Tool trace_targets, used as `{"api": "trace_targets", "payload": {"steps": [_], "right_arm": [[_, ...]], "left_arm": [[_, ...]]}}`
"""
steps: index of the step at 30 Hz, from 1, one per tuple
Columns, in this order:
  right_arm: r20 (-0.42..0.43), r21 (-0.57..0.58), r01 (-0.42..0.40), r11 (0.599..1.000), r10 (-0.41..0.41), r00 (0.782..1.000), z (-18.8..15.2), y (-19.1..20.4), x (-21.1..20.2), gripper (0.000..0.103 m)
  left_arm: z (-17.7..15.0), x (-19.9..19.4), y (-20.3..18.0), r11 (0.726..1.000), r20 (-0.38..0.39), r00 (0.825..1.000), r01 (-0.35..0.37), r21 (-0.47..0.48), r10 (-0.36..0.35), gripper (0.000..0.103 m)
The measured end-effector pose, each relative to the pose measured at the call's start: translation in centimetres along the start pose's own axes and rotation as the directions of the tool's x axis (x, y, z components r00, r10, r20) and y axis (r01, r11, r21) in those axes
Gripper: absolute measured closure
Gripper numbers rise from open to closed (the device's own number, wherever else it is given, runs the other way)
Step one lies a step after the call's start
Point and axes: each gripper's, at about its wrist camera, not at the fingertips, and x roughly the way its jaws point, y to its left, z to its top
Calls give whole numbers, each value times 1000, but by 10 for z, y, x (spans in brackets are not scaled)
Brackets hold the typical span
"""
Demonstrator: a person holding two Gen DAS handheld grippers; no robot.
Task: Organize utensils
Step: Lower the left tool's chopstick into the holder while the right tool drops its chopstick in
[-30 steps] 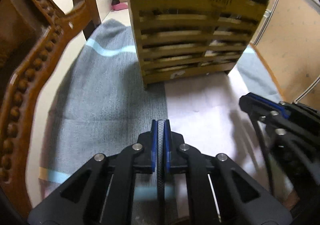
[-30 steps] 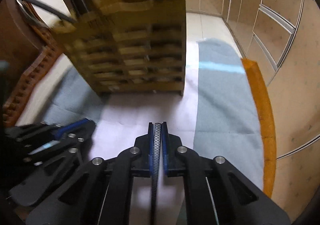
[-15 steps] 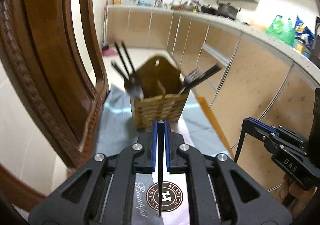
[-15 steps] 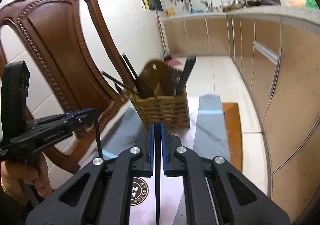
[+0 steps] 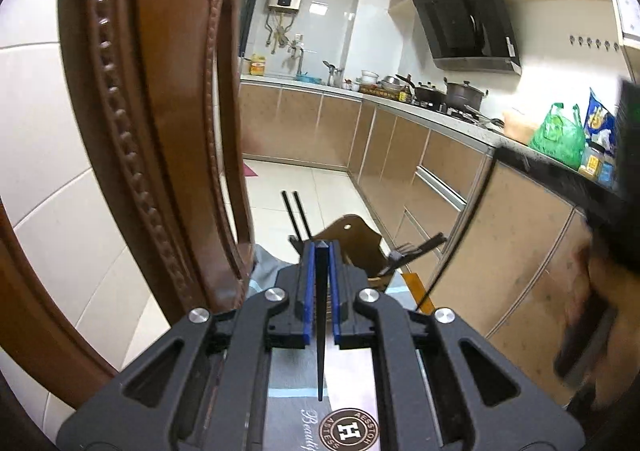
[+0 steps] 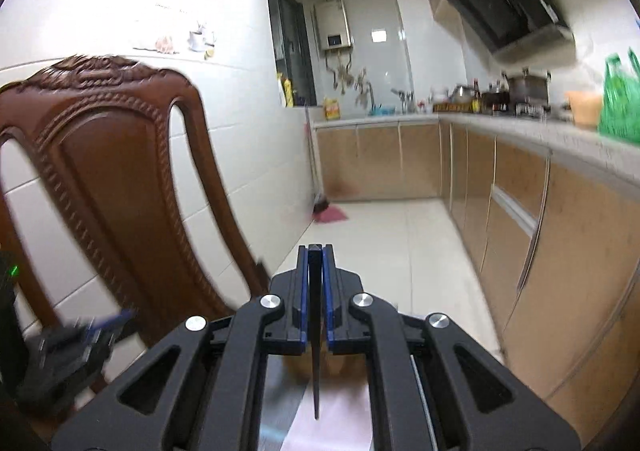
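Note:
In the left wrist view my left gripper [image 5: 319, 251] is shut and empty, raised and pulled back from the wooden utensil holder [image 5: 352, 243], which it partly hides. Black chopsticks [image 5: 296, 215] and a black fork [image 5: 416, 251] stick out of the holder. The right gripper's body [image 5: 592, 211] is a dark blur at the right edge. In the right wrist view my right gripper [image 6: 315, 251] is shut and empty, tilted up toward the kitchen; only a blurred bit of the holder [image 6: 340, 367] shows under the fingers. The left gripper [image 6: 80, 335] is blurred at lower left.
A carved wooden chair back [image 5: 160, 131] stands close on the left; it also shows in the right wrist view [image 6: 120, 171]. A grey cloth and white mat with a round logo [image 5: 348, 427] lie below. Kitchen cabinets [image 6: 520, 211] and a cluttered counter [image 5: 440, 99] run along the right.
Both grippers have lifted and drawn back from the utensil holder and tilted upward, so the holder has shrunk and dropped low in both views. Both stay shut.

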Motion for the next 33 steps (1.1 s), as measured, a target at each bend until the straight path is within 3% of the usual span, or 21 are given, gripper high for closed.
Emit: {"api": "trace_targets", "payload": {"steps": [4, 8, 11, 16, 18, 20, 22, 23, 26, 28, 30, 31, 33], "right_arm": [[52, -11, 57, 998, -57, 997, 34, 2, 36, 96], [82, 3, 121, 993, -121, 989, 47, -3, 70, 96], [75, 17, 153, 988, -154, 985, 37, -9, 96, 96], [-24, 95, 153, 984, -151, 988, -6, -28, 127, 95], [-77, 136, 104, 985, -94, 993, -24, -35, 125, 85], [-59, 134, 74, 988, -67, 996, -36, -37, 101, 62], [-18, 126, 62, 990, -61, 998, -50, -38, 63, 31], [-1, 119, 45, 992, -46, 999, -60, -40, 40, 24], [7, 93, 39, 995, -40, 999, -95, -43, -10, 16], [33, 95, 48, 994, -51, 998, -136, -55, -46, 12], [43, 93, 162, 982, -166, 985, -173, -68, -64, 12], [-23, 112, 173, 979, -171, 985, -177, -74, -57, 12], [-49, 158, 73, 985, -66, 997, -172, -83, -49, 12]], "left_arm": [[5, -3, 17, 999, 19, 1000, 9, -43, -8, 97], [4, -1, 23, 999, 19, 1000, 10, -48, -9, 97], [2, 3, 24, 999, 11, 1000, 9, -50, -9, 97], [-1, 14, 26, 998, -13, 1000, 5, -61, -6, 96], [0, 17, 27, 998, -18, 1000, 7, -66, -8, 97], [1, 21, 27, 998, -21, 1000, 9, -70, -10, 96], [0, 24, 26, 997, -24, 1000, 10, -74, -11, 96], [-1, 25, 26, 997, -23, 1000, 9, -77, -11, 96], [-5, 30, 24, 993, -28, 999, 28, -113, -32, 96], [-3, 29, 23, 986, -31, 998, 51, -161, -57, 97], [3, 23, 16, 988, 1, 999, 43, -148, -44, 96], [10, 20, 10, 990, 28, 999, 36, -138, -33, 96], [25, 18, 4, 988, 68, 997, 39, -150, -29, 96]]}}
